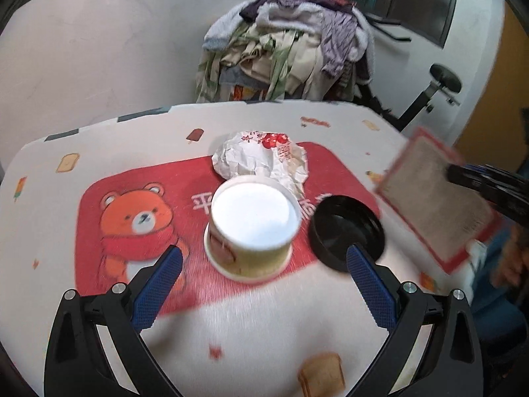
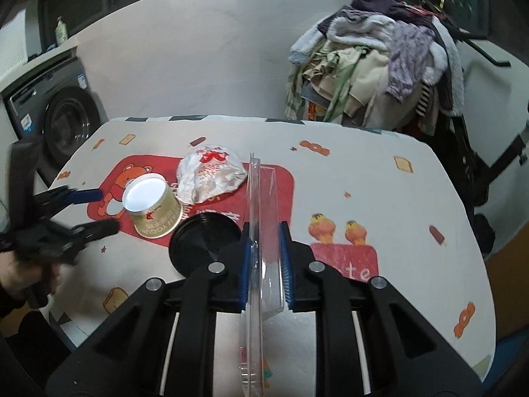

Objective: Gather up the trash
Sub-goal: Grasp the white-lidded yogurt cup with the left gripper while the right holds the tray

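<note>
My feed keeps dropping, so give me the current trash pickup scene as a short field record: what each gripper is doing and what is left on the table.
right gripper: shut on clear plastic tray, held edge-on above the table
left gripper: open, empty, pointed at yogurt cup
yogurt cup: upright on red bear mat, foil top in place
crumpled food wrapper: on the mat, just behind the cup
black round lid: right of the cup, partly on the mat
table: white cloth with snack prints
left to collect: cup, wrapper, lid
</note>
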A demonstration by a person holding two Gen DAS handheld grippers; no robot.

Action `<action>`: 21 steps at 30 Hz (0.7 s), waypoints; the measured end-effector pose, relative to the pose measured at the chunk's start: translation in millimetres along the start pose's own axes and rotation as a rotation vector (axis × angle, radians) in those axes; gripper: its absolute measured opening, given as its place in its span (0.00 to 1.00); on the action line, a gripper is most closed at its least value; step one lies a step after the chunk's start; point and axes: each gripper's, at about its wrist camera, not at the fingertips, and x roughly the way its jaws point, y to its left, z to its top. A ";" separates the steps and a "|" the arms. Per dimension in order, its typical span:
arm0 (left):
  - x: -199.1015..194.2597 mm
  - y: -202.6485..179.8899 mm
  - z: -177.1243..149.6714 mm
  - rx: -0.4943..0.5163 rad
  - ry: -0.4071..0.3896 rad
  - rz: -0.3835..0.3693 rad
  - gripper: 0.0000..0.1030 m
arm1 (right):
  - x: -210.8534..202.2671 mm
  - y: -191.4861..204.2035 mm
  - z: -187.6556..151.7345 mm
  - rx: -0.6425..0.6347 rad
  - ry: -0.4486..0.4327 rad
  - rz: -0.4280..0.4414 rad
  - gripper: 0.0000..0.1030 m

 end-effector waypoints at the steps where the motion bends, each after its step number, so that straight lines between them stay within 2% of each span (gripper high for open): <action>1: 7.1 -2.0 4.3 0.011 0.009 0.008 0.94 | -1.8 -3.2 -2.4 0.014 -0.005 0.001 0.19; 4: 29.8 -5.9 14.5 0.027 0.057 0.040 0.94 | -7.6 -11.1 -8.3 0.050 -0.018 0.007 0.19; 7: 45.1 4.2 22.9 -0.057 0.092 0.031 0.94 | -12.5 -12.6 -13.3 0.061 -0.026 0.016 0.19; 8: 48.2 6.8 23.4 -0.073 0.101 0.025 0.87 | -13.4 -12.2 -15.7 0.064 -0.026 0.020 0.19; 9: 50.2 8.5 22.6 -0.078 0.112 0.031 0.74 | -13.8 -11.9 -18.3 0.071 -0.023 0.023 0.19; 10: 50.0 9.1 21.5 -0.075 0.121 0.042 0.73 | -14.1 -11.9 -20.2 0.079 -0.019 0.028 0.19; 15: 20.5 7.0 9.2 -0.047 0.089 0.036 0.73 | -19.3 -3.5 -26.0 0.073 -0.007 0.045 0.19; 21: -41.7 -10.9 -7.7 0.048 0.025 0.038 0.73 | -36.1 18.0 -29.2 0.046 -0.025 0.065 0.19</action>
